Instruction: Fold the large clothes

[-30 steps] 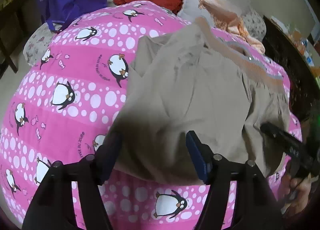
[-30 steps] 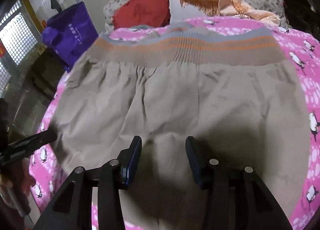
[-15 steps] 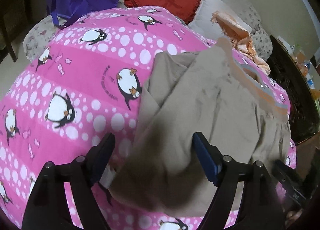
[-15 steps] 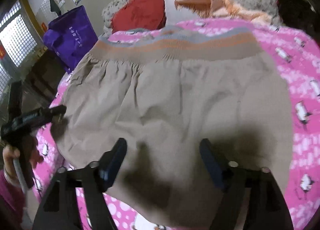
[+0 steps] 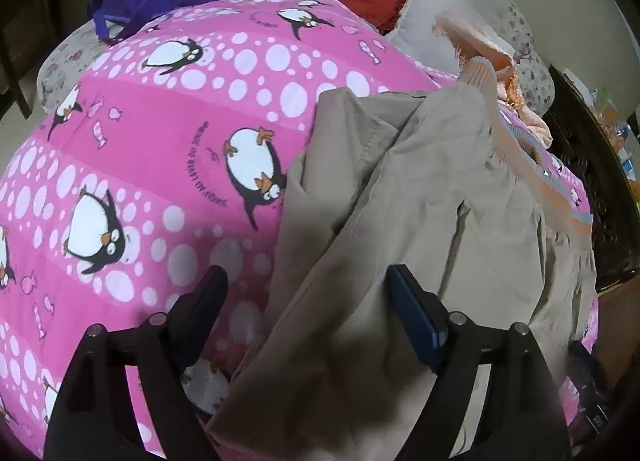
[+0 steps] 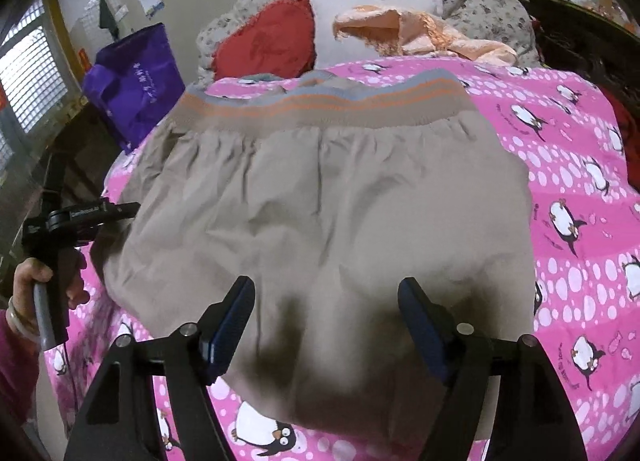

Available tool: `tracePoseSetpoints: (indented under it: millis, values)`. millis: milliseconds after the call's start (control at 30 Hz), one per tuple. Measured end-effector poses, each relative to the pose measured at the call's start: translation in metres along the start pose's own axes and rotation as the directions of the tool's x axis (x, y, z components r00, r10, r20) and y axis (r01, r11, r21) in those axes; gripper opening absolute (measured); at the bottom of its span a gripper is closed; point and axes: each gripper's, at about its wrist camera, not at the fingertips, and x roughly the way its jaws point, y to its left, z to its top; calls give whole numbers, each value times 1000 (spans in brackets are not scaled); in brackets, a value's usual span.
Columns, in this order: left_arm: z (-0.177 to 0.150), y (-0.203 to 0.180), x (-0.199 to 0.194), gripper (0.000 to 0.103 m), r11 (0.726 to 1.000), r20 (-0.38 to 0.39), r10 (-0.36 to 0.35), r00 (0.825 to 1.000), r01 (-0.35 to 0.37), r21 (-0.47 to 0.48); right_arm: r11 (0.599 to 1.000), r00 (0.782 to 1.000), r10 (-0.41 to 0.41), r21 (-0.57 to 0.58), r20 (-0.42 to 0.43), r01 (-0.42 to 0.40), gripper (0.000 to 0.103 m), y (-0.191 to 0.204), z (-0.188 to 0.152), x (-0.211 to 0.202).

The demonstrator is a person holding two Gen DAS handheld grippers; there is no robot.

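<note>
the beige cotton garment with an orange-striped waistband (image 6: 320, 213) lies on the pink penguin quilt (image 5: 160, 165), beneath and ahead of both claws. left claw (image 5: 304, 317) and right claw (image 6: 326, 325) hover spread, empty. seemingly between folds; next, pinch the near hem.

A bed with pink penguin cover (image 6: 568, 165) carries beige trousers (image 6: 328, 229), folded, and pillows (image 6: 264, 41) near its head.

Soft indoor light; dark gripper shadows on the near cloth (image 6: 320, 229); strong fisheye bending, dark blurred edges.
</note>
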Motion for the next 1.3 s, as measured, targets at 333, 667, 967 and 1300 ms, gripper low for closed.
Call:
tracePoseSetpoints:
  millis: [333, 667, 967, 1300]
  values:
    - [3, -4, 14, 91, 1000, -16, -23, 1000, 23, 2, 1000, 1000, 14, 19, -19, -14, 75, -6, -6, -7]
    - [6, -17, 29, 103, 998, -49, -4, 999, 6, 56, 993, 999, -50, 112, 7, 49, 76, -50, -35, -51]
    - [6, -25, 13, 9, 991, -75, -92, 993, 98, 86, 957, 999, 33, 289, 0, -31, 76, -78, -56, -57]
    - [4, -58, -77, 3, 968, -27, -223, 974, 224, 110, 971, 997, 58, 229, 51, -68, 76, -67, -50, -69]
